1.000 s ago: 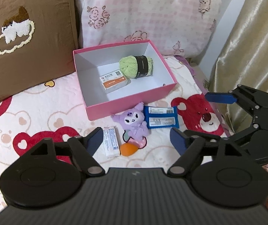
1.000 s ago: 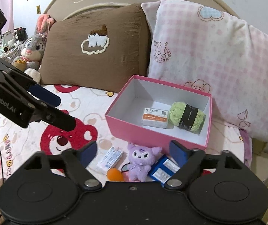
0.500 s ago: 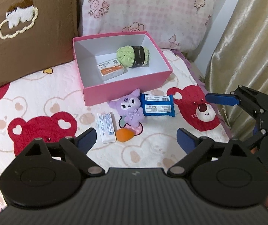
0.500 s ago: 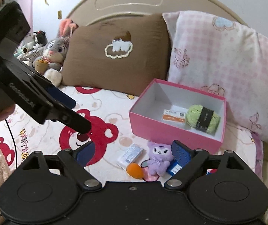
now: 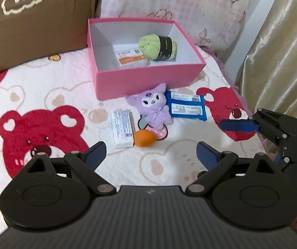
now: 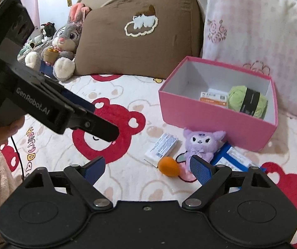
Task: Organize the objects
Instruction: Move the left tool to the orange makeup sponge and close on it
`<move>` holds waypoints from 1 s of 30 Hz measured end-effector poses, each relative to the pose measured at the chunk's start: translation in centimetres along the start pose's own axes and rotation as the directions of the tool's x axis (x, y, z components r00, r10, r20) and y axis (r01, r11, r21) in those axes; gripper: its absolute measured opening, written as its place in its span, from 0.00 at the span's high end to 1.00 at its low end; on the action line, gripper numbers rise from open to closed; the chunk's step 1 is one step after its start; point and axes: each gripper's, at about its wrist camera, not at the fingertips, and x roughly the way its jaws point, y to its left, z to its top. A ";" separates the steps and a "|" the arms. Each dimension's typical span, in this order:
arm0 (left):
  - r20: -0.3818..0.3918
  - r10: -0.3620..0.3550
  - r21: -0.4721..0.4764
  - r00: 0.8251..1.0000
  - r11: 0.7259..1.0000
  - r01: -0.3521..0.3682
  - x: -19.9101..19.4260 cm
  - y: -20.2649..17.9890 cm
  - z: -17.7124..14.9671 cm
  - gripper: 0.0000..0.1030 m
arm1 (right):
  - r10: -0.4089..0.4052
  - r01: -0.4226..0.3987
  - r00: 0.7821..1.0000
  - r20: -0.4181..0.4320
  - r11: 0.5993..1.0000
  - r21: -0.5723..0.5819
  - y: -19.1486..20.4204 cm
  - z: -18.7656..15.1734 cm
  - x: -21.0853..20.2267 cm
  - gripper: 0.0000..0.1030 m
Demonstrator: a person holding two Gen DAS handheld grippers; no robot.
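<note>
Left gripper (image 5: 151,151): jaws spread, empty.
Right gripper (image 6: 147,167): jaws spread, empty.
Advice: straddle small orange egg-shaped sponge (image 5: 144,138); lift toward pink cardboard box (image 5: 148,83).

Brown pillow (image 6: 140,39), pink pillow (image 5: 175,2), rabbit plush (image 6: 65,41), curtain (image 5: 283,47).

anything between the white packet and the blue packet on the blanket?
Yes. In the left wrist view the purple plush lies between the white packet and the blue packet, overlapping the blue one's edge; the orange ball sits just below.
</note>
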 end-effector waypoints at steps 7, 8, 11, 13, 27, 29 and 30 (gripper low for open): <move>-0.029 0.013 -0.001 1.000 1.000 -0.013 3.6 1.3 -1.6 0.09 | -0.031 0.031 0.999 0.034 1.000 0.003 -0.1 -2.3 3.2 0.12; -0.032 0.005 -0.011 0.999 1.000 -0.005 4.1 1.6 -1.8 0.09 | -0.037 0.038 0.999 0.029 0.999 -0.013 -0.1 -2.5 3.7 0.12; -0.006 -0.023 -0.021 1.000 1.000 0.023 5.4 2.3 -2.4 0.10 | -0.061 0.063 0.998 0.033 0.997 -0.051 -0.1 -3.4 5.1 0.12; 0.022 -0.031 -0.018 0.999 0.999 0.031 6.1 2.5 -3.0 0.10 | -0.048 0.049 0.998 0.029 0.998 -0.043 -0.6 -3.9 5.9 0.12; 0.150 -0.053 -0.032 0.987 0.998 0.059 11.1 3.6 -5.5 0.11 | -0.036 0.037 0.999 -0.009 0.997 0.067 -2.8 -6.4 12.1 0.12; 0.178 -0.058 -0.009 0.982 0.998 0.060 11.5 3.7 -5.7 0.11 | -0.038 0.039 0.999 -0.010 0.994 0.103 -3.2 -6.7 12.8 0.15; 0.187 -0.056 -0.006 0.981 0.998 0.058 11.8 3.8 -5.7 0.12 | -0.043 0.043 0.999 -0.005 0.992 0.116 -3.3 -6.8 13.0 0.16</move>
